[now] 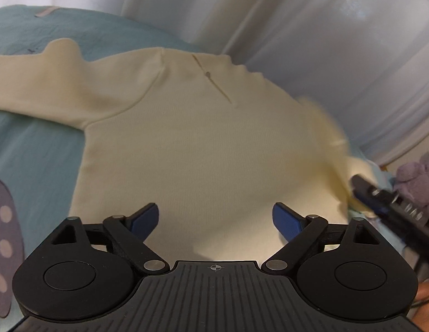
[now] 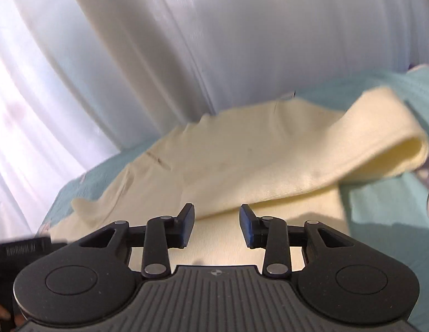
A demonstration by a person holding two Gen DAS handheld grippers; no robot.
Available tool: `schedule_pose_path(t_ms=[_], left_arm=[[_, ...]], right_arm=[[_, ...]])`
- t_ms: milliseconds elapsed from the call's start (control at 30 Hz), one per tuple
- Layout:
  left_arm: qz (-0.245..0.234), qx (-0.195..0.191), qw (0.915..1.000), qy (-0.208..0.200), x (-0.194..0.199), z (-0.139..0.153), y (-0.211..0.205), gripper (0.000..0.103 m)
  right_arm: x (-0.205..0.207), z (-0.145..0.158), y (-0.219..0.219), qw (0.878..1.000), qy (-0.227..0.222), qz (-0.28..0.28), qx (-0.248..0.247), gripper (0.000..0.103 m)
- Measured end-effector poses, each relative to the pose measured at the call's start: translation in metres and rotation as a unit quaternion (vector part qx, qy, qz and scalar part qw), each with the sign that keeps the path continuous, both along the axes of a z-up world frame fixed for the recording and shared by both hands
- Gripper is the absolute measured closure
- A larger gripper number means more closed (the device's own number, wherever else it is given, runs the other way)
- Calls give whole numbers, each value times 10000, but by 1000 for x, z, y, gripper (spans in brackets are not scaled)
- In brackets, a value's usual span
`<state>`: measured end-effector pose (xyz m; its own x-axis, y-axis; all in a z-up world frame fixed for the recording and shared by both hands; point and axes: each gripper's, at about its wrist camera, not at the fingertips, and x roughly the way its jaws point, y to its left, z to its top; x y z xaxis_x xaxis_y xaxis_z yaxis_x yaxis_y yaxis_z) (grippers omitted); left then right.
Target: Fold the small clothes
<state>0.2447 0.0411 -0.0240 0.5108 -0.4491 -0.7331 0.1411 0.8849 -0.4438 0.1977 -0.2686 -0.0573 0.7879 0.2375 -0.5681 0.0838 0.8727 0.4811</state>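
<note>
Two tools: both hang above one cream garment, each with its blue pads parted.
Spotted cloth (image 1: 2, 246): grey-purple with pale dots, at the far left edge of the left wrist view; no writing on it can be read.
Bed sheet (image 1: 34, 149): light teal, lying under the garment, with a small pale tag near its far left corner; any print on the tag is too blurred to read.
Sweater (image 1: 203, 144): cream, long-sleeved, spread flat on the sheet, neck end away from the camera; one sleeve stretches out to the left, and a short buttoned slit runs down from the neckline. No brand or label shows.
Left tool (image 1: 215, 221): jaws wide apart, holding nothing; the blue pads (image 1: 146, 221) hover over the hem end of the sweater, and whether they touch it I cannot tell.
Folded sleeve (image 2: 339, 149): in the right wrist view it is doubled back over the body of the sweater, its rounded fold rising at the right.
Right tool (image 2: 216, 225): jaws apart, less widely than the left, with nothing between them; it sits just in front of the lower edge of the folded sleeve.
Purple plush (image 1: 419, 182): fuzzy lilac shape at the right edge, beyond the sheet.
Curtain (image 2: 131, 55): white, pleated, hanging behind the bed.
</note>
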Motion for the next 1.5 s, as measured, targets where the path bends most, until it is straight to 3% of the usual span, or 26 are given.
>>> schedule_pose_path(t_ms=[133,233,300,433,567,600,633,667,700,767,833,933,1067,1133,1200,1333,1433,1500], left_arm=[[-555,-264,9981,-88,30,-1,-18,19],[-836,-591,9946,143,52,-9,-31,31],[-1001,-830,9908,377,68,-19,-42,34],[-1065,-1165,9846,746,91,-33,-57,35],[-1108,-1467,9786,920,106,-44,-68,44],[-1094,-1521,9779,924,108,-46,-69,48],[-1063,-1538,9776,963,111,-50,-72,62],[-1026,-1519,9779,1009,114,-54,-74,82],[-974,-1487,9784,1054,115,-59,-76,92],[-878,-1534,9787,1045,116,-62,-74,93],[-789,-1357,9838,866,114,-53,-73,94],[-719,-1075,9913,234,106,-23,-64,94],[-348,-158,9973,-623,104,12,-28,94],[-110,284,9976,-628,110,10,-8,94],[48,476,9976,-494,114,1,10,94],[285,526,9973,-434,114,-10,33,94],[338,389,9969,-587,112,-8,39,94],[338,519,9952,-763,111,-3,39,94]], right_arm=[[-22,-3,-4,9993,106,-323,126,68],[-42,2,-12,9977,194,-633,173,67],[-58,3,-15,9958,238,-864,194,64],[-74,4,-22,9909,296,-1296,202,58],[-89,6,-26,9877,368,-1503,238,56],[-91,6,-27,9874,391,-1521,211,56],[-92,6,-28,9873,403,-1526,194,56],[-92,6,-29,9874,417,-1519,177,56],[-89,5,-28,9875,436,-1509,157,56],[-88,5,-31,9874,451,-1508,157,56],[-87,6,-34,9878,419,-1493,151,56],[-84,10,-40,9872,341,-1554,65,55],[-75,11,-49,9871,308,-1572,21,51],[-68,8,-50,9876,362,-1530,10,51],[-59,7,-52,9881,412,-1482,-6,51],[-46,8,-52,9892,407,-1406,-59,51],[-36,8,-50,9902,412,-1327,-110,51],[-29,7,-48,9907,425,-1271,-226,51]])
